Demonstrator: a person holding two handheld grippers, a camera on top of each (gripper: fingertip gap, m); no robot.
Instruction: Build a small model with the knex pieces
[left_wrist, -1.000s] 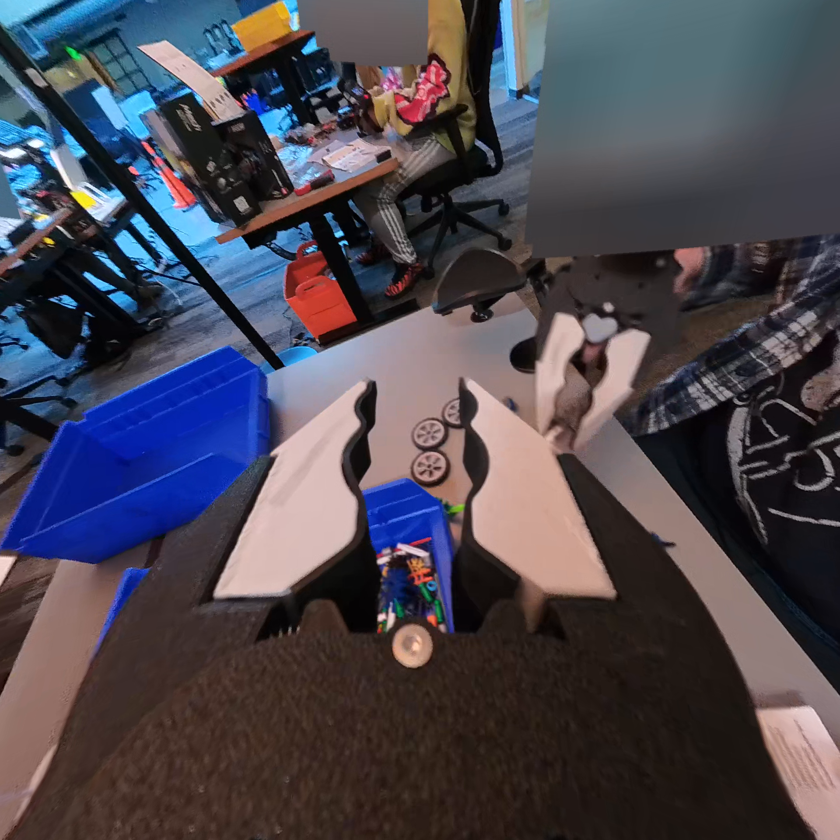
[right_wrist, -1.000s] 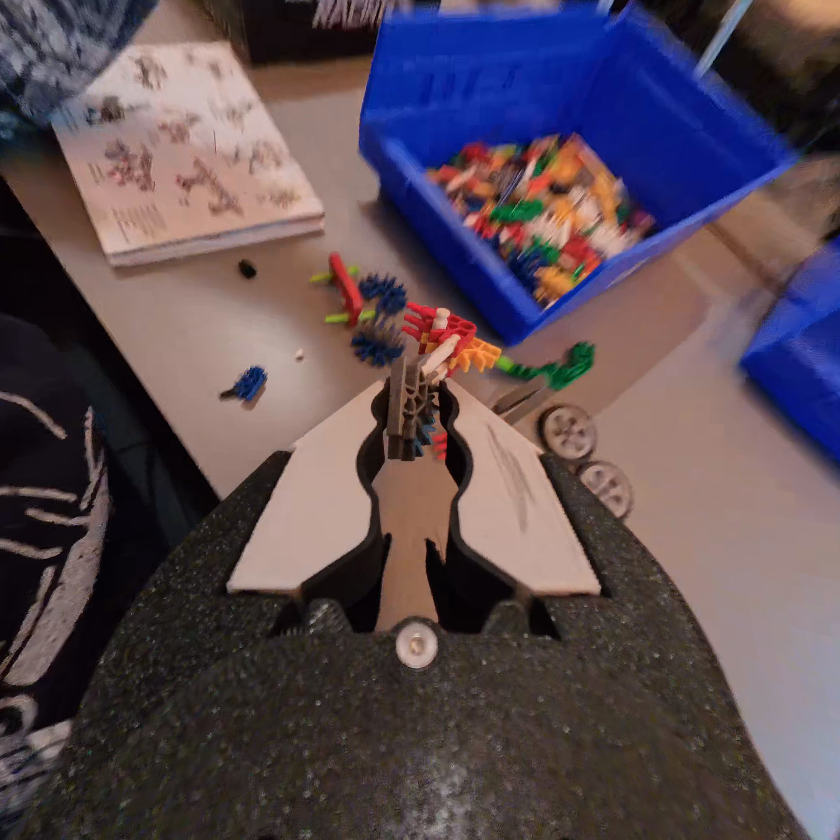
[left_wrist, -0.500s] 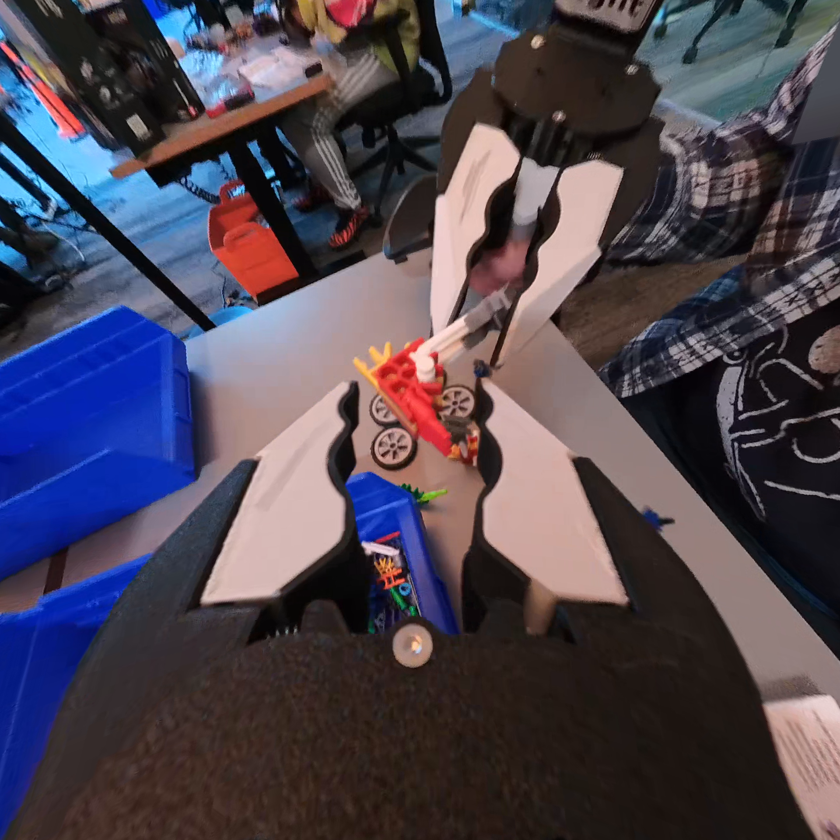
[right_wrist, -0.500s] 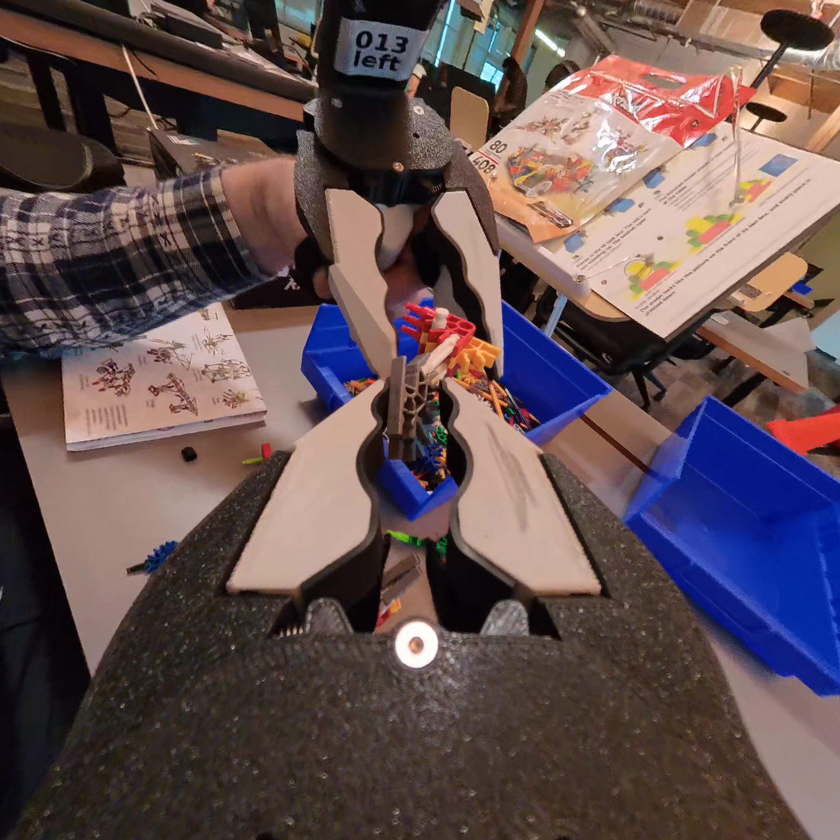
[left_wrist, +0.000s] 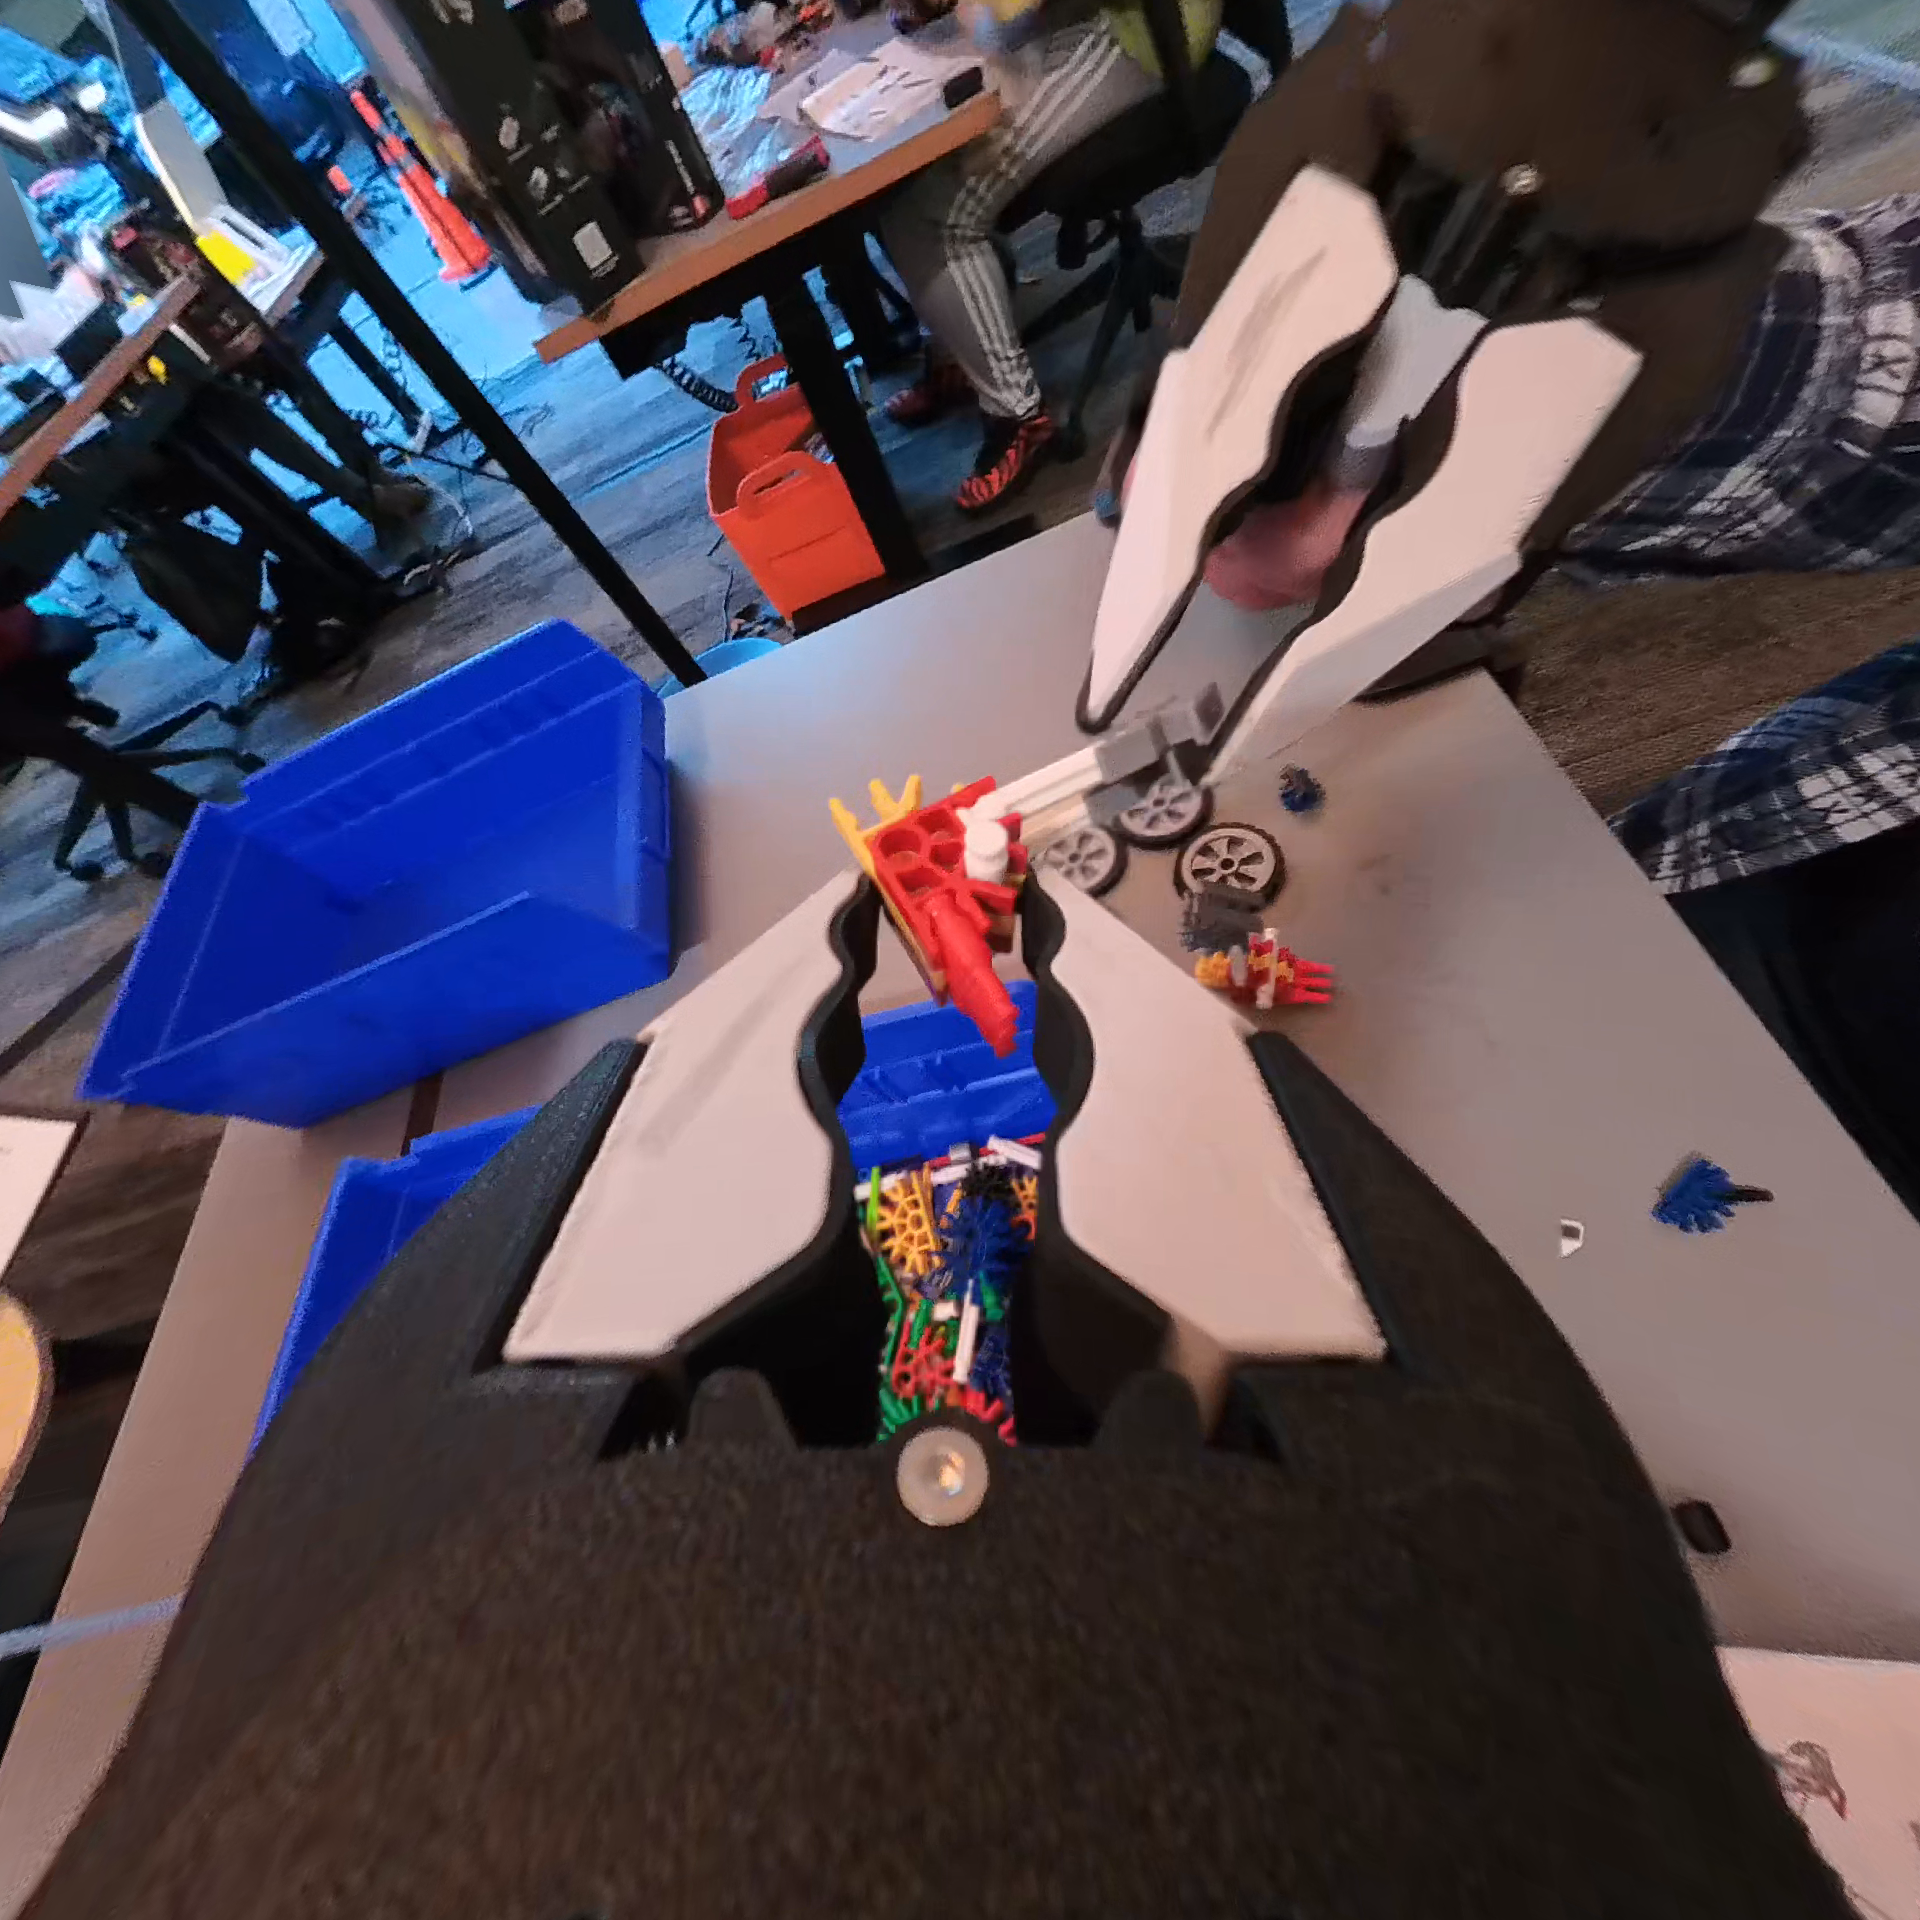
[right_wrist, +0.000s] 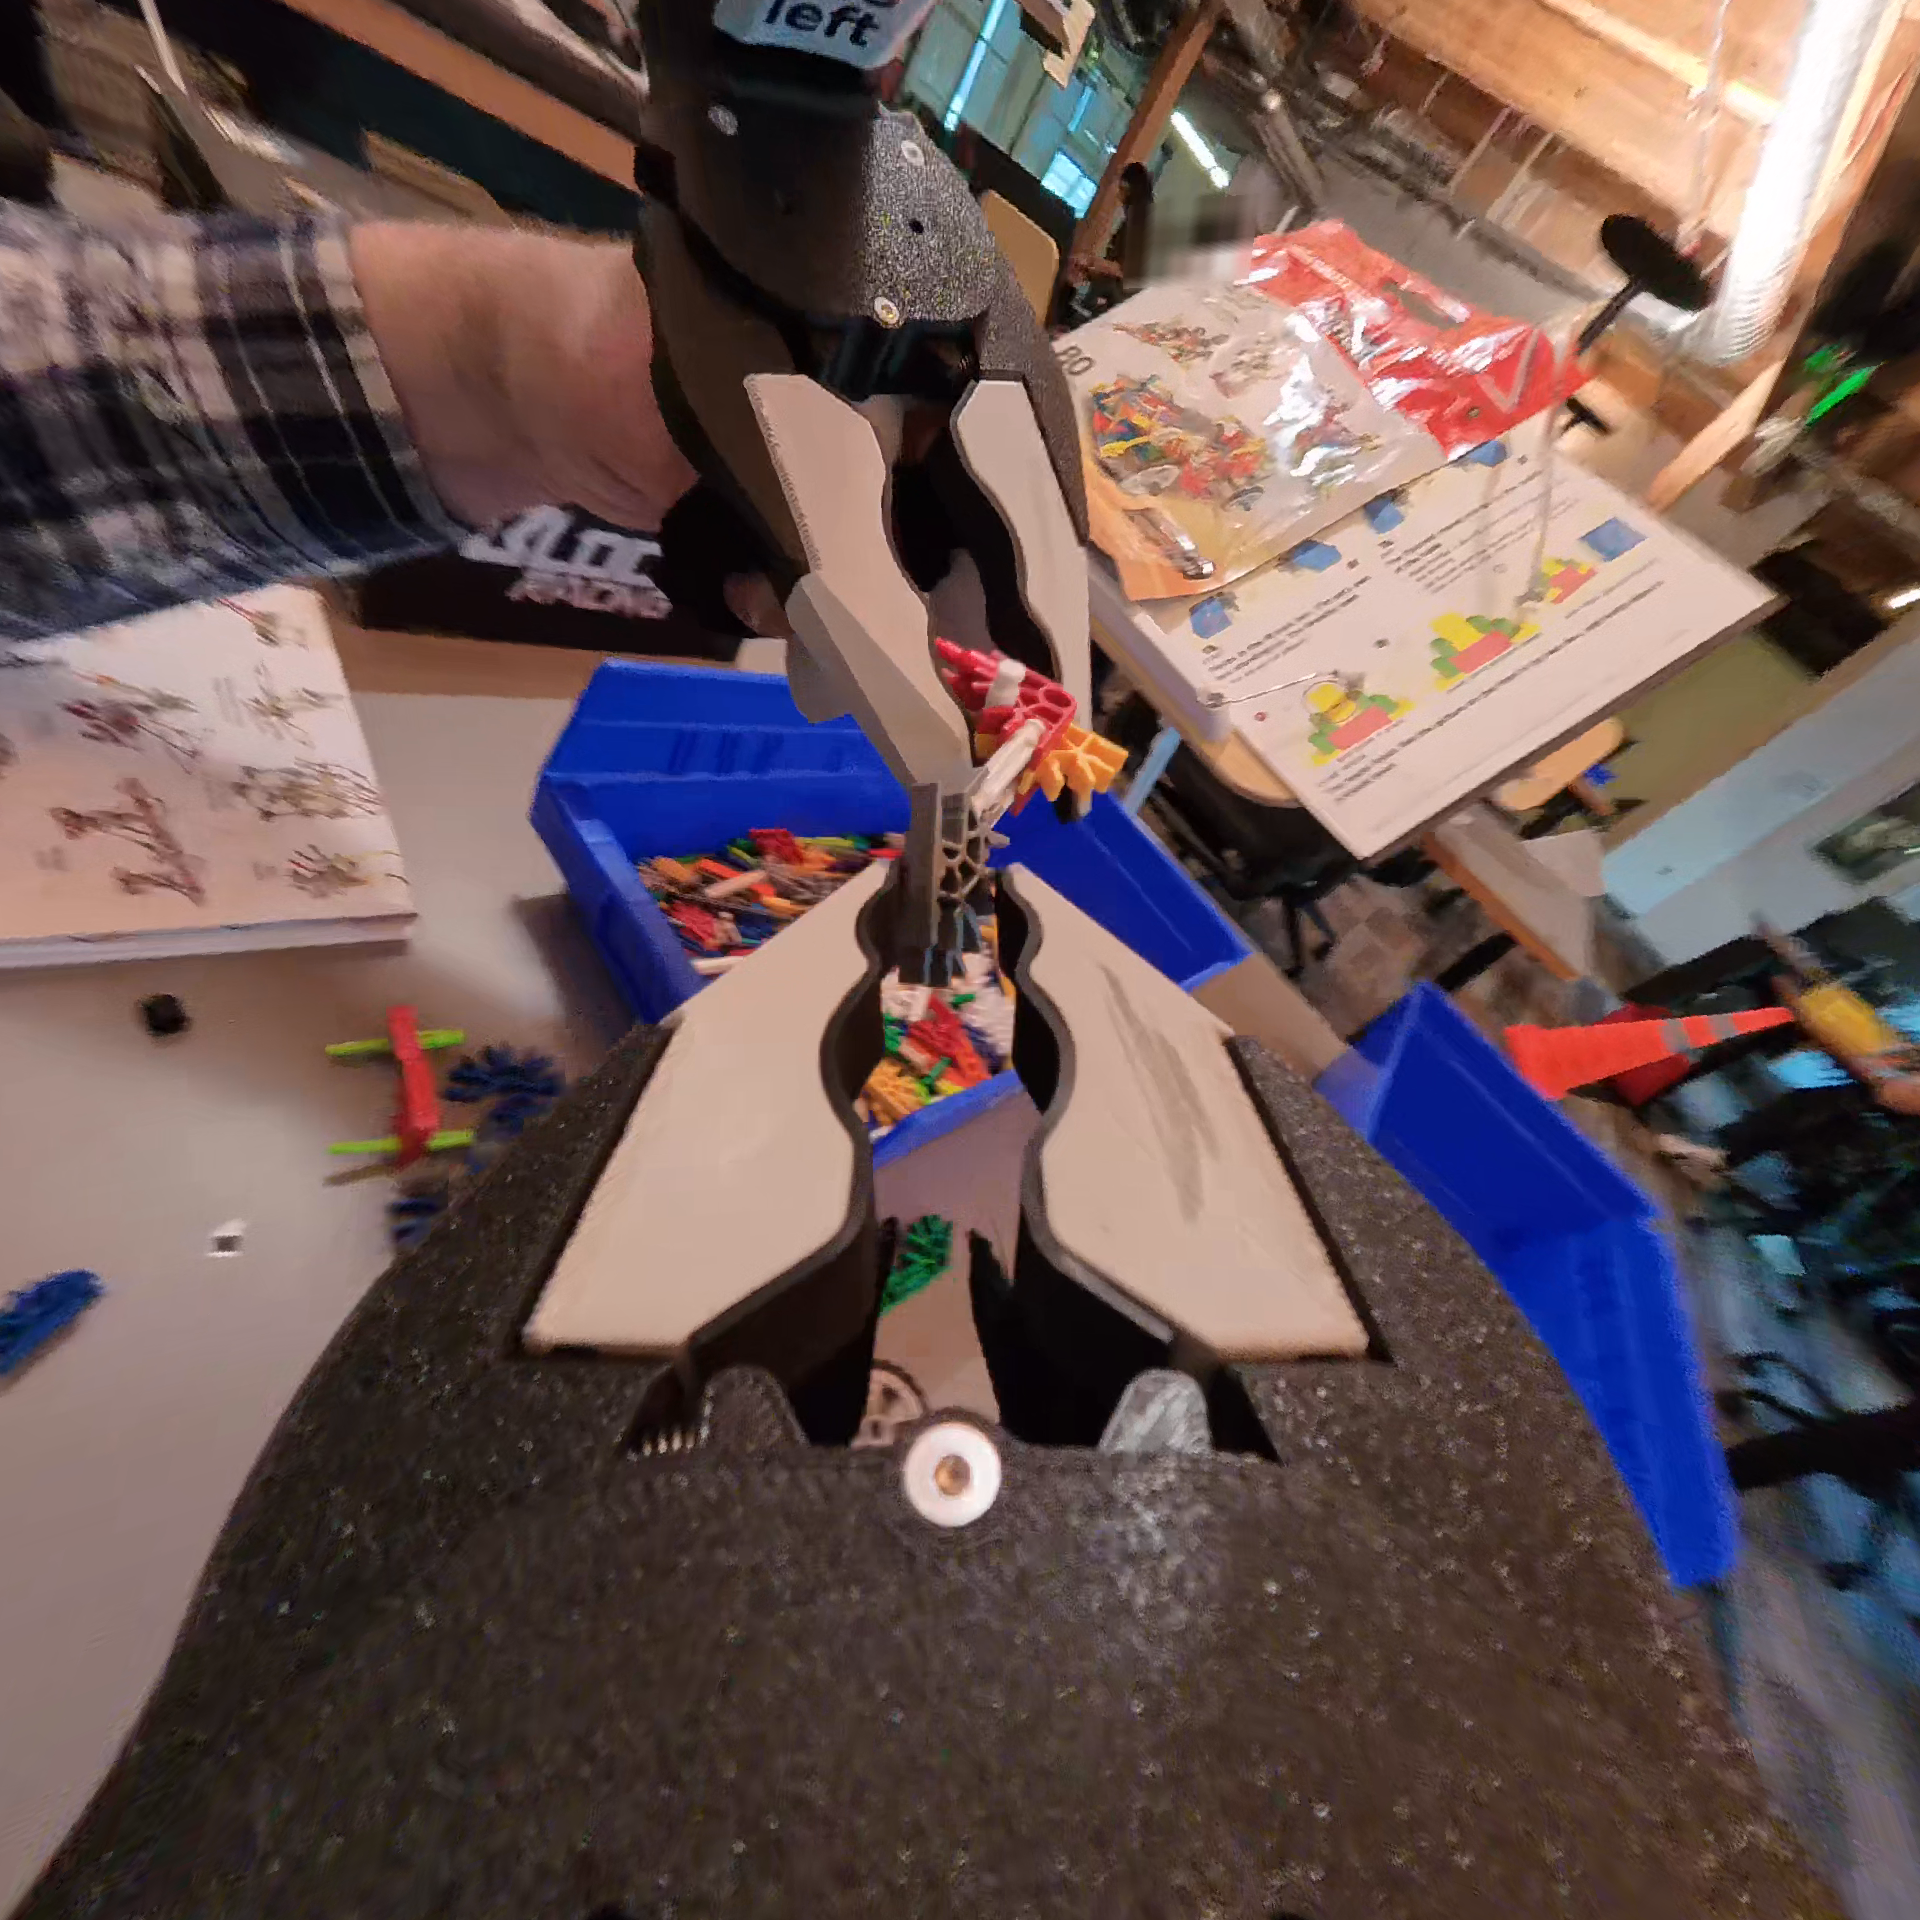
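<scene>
Your right gripper (right_wrist: 948, 894) pinches the grey end of the toy assembly (left_wrist: 914, 862) — your left gripper (left_wrist: 940, 902) straddles its red end, fingers narrowly apart, clamped or not I cannot tell.

Label (right_wrist: 821, 23) on left tool (right_wrist: 1003, 740), seemingly lettered

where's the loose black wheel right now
In the left wrist view the loose black wheel lies flat on the grey table, right of centre, beside two grey wheels and just behind a small grey-and-red cluster.
</scene>
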